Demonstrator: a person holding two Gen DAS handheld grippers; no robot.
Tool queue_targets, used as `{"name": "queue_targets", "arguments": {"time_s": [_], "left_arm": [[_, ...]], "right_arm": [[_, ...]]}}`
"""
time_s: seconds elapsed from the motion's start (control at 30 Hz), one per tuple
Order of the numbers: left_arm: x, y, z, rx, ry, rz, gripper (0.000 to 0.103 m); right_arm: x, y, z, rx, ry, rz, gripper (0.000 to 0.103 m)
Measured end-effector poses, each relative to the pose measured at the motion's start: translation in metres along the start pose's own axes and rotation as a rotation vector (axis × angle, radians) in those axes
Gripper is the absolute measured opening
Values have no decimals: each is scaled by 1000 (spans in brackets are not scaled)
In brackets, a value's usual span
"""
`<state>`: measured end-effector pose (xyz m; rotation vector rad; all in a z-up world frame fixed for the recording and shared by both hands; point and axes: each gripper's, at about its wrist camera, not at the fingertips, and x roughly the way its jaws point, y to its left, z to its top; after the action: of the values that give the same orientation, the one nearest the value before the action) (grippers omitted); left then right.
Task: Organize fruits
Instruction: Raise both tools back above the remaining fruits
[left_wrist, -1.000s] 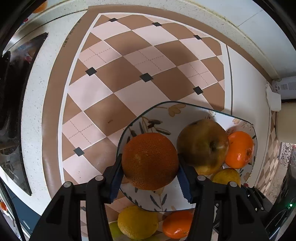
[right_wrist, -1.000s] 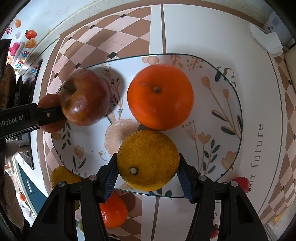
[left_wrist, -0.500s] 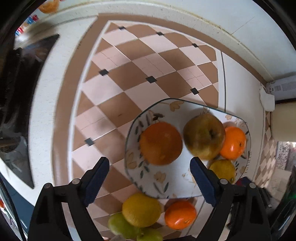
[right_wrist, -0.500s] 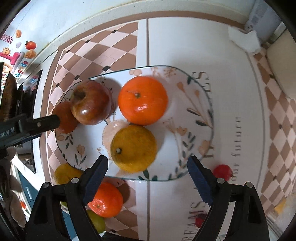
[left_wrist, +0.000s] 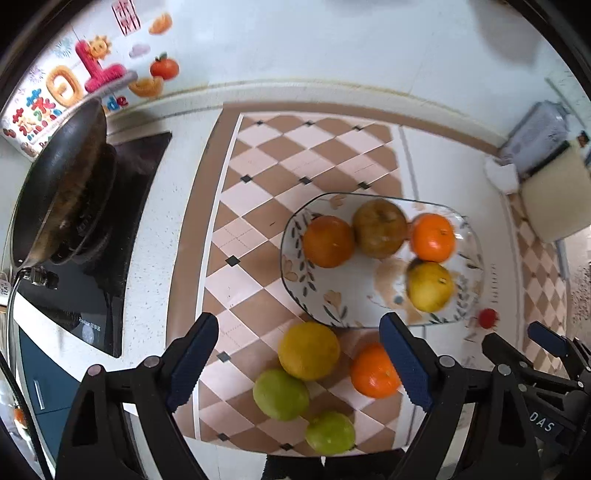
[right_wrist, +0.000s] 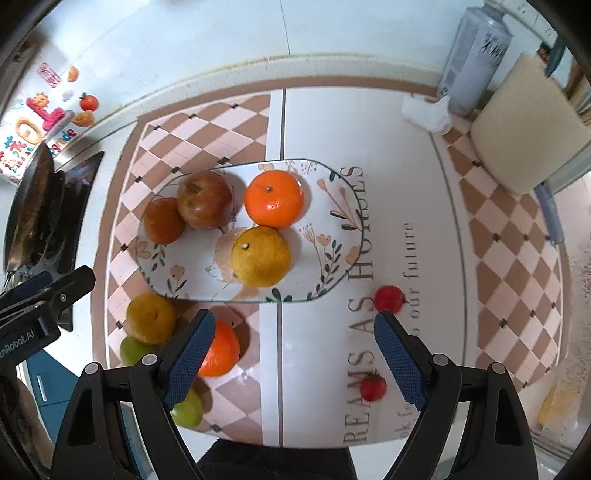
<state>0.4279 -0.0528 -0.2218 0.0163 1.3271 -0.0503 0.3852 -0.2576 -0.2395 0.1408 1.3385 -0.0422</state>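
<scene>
Tools (left_wrist: 299, 356) (right_wrist: 293, 350) open; cherry tomatoes (right_wrist: 373, 386) right view only.

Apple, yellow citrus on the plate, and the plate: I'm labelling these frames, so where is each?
apple (right_wrist: 204, 199): right wrist view, on its reddish-brown side.
yellow citrus (right_wrist: 260, 256): right wrist view, middle of its peel.
plate (right_wrist: 334, 206): right wrist view, bare floral part near the right rim.

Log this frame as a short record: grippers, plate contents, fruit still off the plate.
left gripper: open, empty
right gripper: open, empty
plate: holds dark orange, apple, bright orange, yellow citrus
off plate, near edge: yellow fruit, orange, two green fruits
on the mat: two small red fruits
</scene>
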Motion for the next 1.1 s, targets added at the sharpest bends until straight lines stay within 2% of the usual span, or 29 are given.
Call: {"name": "queue_targets", "arguments": {"time_s": [0.27, 0.6, 0.87, 1.1], "left_arm": [[-50, -5, -28, 5, -82, -48, 89], [-89, -6, -50, -3, -125, -87, 89], [-105, -5, -54, -22, -149, -106, 89], [-98, -3, -50, -41, -135, -104, 89]], "right_arm": [[-57, 0, -29, -12, -80, -4, 90], [-109, 1, -49, -11, -143, 23, 90], [-124, 3, -50, -11, -158, 50, 90], [-107, 6, -44, -16, -111, 73, 90]]}}
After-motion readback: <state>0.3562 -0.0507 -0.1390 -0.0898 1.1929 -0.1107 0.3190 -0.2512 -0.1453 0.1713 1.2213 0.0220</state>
